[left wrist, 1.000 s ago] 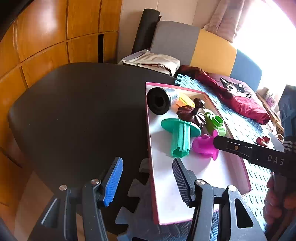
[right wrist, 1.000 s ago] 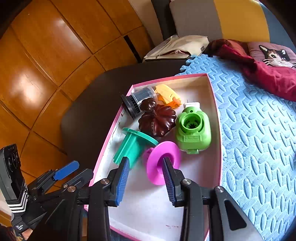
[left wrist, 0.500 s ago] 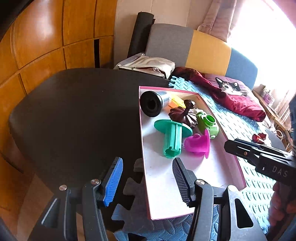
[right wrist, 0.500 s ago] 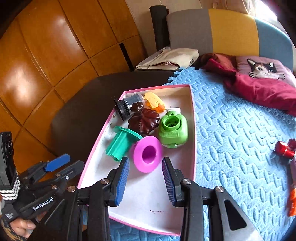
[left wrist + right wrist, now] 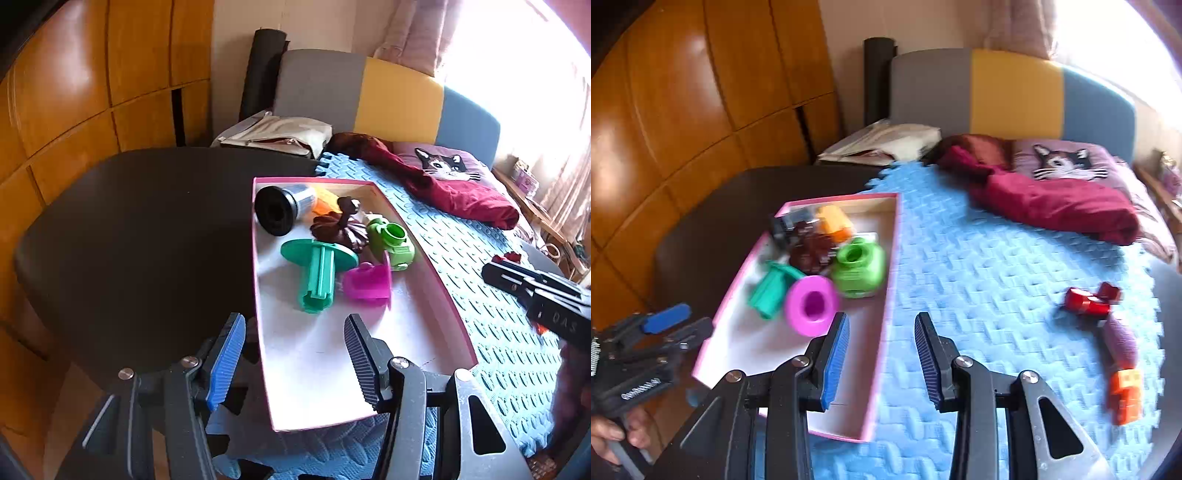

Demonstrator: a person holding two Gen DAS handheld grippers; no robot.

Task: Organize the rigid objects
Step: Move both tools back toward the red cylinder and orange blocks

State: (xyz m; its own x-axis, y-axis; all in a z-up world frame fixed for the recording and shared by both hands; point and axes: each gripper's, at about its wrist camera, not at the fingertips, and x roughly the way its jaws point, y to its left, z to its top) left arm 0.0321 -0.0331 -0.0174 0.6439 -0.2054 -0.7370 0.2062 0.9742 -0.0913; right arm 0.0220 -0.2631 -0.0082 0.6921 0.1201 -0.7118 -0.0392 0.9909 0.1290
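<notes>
Okay, starting on our left: the left gripper (image 5: 295, 363) sits wide open with nothing between its pads, parked over the near left corner of the pink-rimmed box (image 5: 458, 325). Ahead of it inside the box lie the black-capped cylinder (image 5: 280, 214), the teal flanged spool (image 5: 317, 269), the dark brown pumpkin piece (image 5: 340, 229), the magenta cup (image 5: 812, 310) and the green round piece (image 5: 858, 271), all bunched toward the far end; an orange piece (image 5: 833, 221) sits behind them.

Moving right, the right gripper (image 5: 881, 363) is also spread open and holds nothing. It hangs above the box's right wall, magenta cup just ahead-left of its left finger.

Further right, well apart from that gripper on the blue foam mat (image 5: 979, 280), lie the loose items: the red block piece (image 5: 1087, 301), the purple piece (image 5: 1121, 339) just nearer, and the orange block (image 5: 1126, 393) closest to us.

We judge the step in hand is fetching one of those loose pieces. To do it well, we swing the right gripper rightward, line the fingers across the narrow side of the orange block, come down square to the mat, close firmly, then lift clear of the box wall before dropping it in the bare near half.
</notes>
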